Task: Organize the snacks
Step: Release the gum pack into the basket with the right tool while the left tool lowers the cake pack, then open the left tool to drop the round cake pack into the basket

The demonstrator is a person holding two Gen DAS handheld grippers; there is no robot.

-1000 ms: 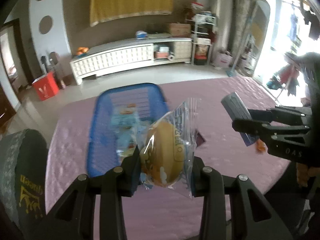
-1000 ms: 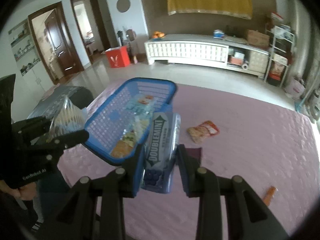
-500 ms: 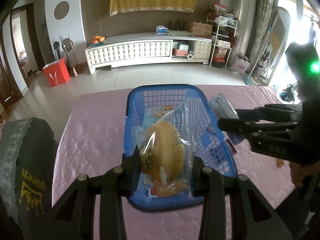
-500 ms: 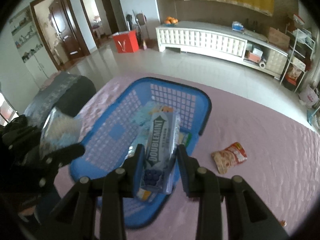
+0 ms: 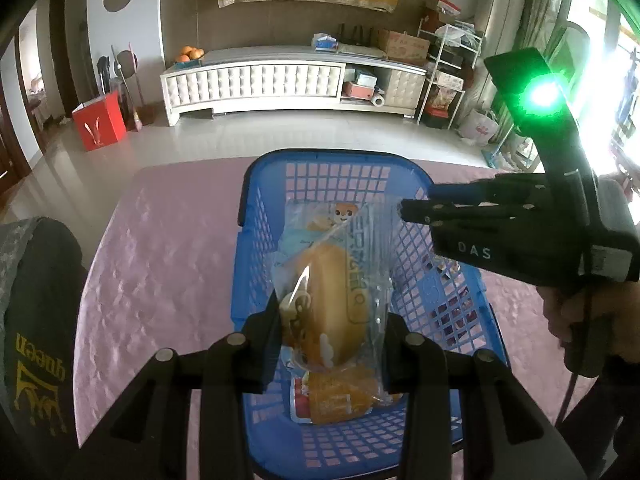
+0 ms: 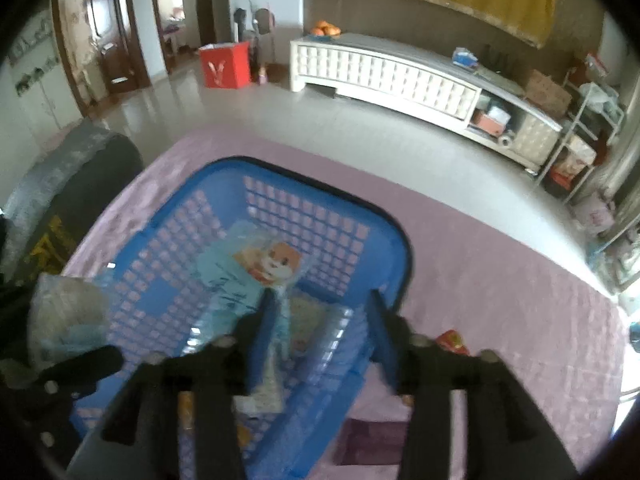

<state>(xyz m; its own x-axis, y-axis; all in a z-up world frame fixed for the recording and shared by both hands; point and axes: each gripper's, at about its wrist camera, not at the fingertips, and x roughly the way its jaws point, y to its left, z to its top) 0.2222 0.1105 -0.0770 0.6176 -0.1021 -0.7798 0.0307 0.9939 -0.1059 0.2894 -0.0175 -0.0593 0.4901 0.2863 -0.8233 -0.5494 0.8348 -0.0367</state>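
A blue plastic basket [image 5: 256, 208] stands on the pink table and holds several snack packs, among them a light blue cartoon pack [image 6: 256, 268]. My left gripper [image 5: 330, 320] is shut on a clear-wrapped bread bun [image 5: 332, 304] and holds it above the basket's near half. My right gripper [image 6: 320, 320] is open and empty above the basket's right side; it shows from the side in the left wrist view [image 5: 460, 216]. The gum pack it held is not clearly visible.
A red snack bag [image 6: 452, 340] and a dark purple packet [image 6: 372, 440] lie on the pink table [image 6: 500, 280] right of the basket. A dark chair back [image 5: 36, 320] stands at the table's left edge.
My right gripper has opened and let go of the Doublemint gum pack over the basket. My left gripper has moved with the bun further over the basket.
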